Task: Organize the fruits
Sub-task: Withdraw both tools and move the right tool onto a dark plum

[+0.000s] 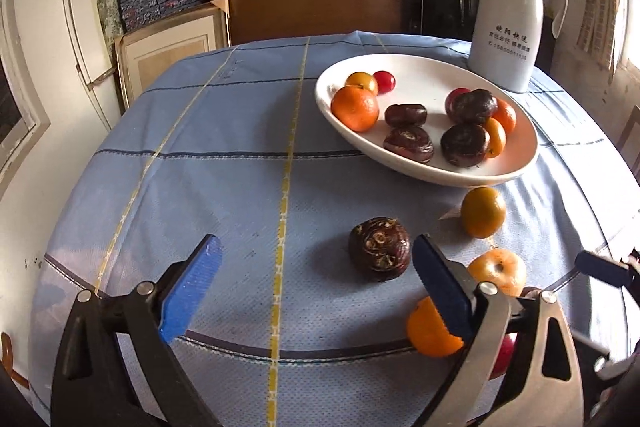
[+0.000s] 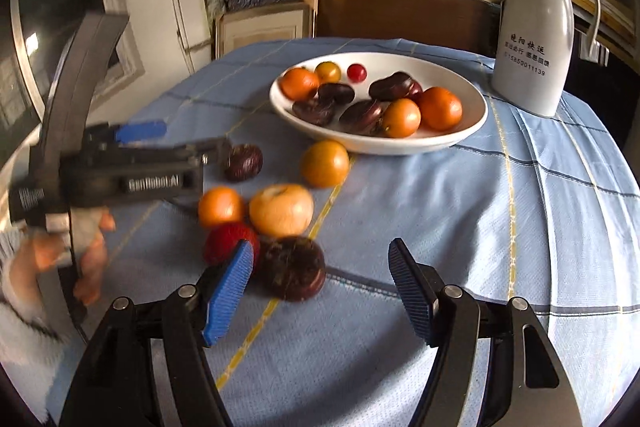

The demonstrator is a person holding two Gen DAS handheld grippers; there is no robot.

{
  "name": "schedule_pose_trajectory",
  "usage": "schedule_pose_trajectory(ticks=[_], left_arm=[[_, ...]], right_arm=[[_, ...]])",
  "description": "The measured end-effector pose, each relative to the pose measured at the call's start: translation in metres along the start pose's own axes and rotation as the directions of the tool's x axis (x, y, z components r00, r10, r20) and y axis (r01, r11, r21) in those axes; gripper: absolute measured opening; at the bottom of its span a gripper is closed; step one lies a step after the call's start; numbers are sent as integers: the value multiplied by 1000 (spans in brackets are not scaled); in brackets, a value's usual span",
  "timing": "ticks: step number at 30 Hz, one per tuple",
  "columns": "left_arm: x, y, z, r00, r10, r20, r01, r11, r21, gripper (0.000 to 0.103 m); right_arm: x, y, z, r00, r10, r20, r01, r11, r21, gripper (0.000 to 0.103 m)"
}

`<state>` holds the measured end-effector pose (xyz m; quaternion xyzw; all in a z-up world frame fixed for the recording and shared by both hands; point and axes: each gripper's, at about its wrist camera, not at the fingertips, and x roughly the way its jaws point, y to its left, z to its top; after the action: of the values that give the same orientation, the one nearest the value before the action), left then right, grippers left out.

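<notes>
A white bowl (image 1: 400, 163) (image 2: 440, 141) holds several oranges, dark brown chestnut-like fruits and small red ones. On the blue cloth in front of it lie loose fruits. My left gripper (image 1: 316, 259) is open and empty; a dark brown fruit (image 1: 379, 249) (image 2: 243, 162) lies between its fingertips, nearer the right one. To the right lie an orange (image 1: 483, 211) (image 2: 325, 163), a pale fruit (image 1: 497, 270) (image 2: 281, 209) and a small orange (image 1: 430, 331) (image 2: 221, 206). My right gripper (image 2: 320, 259) is open and empty, with another dark fruit (image 2: 294, 275) and a red fruit (image 2: 226, 243) by its left finger.
A white jug (image 1: 506, 35) (image 2: 532, 51) stands behind the bowl at the right. The left gripper's body (image 2: 132, 171) and the hand holding it fill the left of the right wrist view. Shelves of boxes stand beyond the table's far edge.
</notes>
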<state>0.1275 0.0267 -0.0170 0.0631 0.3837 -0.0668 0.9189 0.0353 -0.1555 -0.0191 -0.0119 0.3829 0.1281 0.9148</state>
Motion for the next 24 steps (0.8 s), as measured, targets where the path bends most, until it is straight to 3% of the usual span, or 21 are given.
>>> schedule_pose_trajectory(ticks=[7,14,16,17,20,22,24], left_arm=[[5,2,2,1000,8,-16,-8,1000,-5,94],[7,-4,1,1000,18,-20,-18,1000,19,95],[8,-5,0,1000,21,-23,-21,999,24,95],[8,-5,0,999,24,-23,-23,999,25,96],[8,-3,-1,999,28,-24,-27,999,18,96],[9,-1,-1,999,25,-31,-24,1000,11,96],[10,-2,0,999,25,-36,-24,1000,11,96]], right_arm=[[9,9,-10,998,-31,-46,29,999,-40,71],[18,9,-7,998,-12,-69,10,999,-32,70],[21,7,-5,997,1,-78,-3,1000,-26,67],[21,3,-3,997,-5,-75,4,1000,-19,60],[16,-18,-1,995,-78,-60,81,995,53,56],[20,-23,-2,995,-34,-89,42,995,89,52],[25,-14,-4,994,-46,-102,51,998,46,49]])
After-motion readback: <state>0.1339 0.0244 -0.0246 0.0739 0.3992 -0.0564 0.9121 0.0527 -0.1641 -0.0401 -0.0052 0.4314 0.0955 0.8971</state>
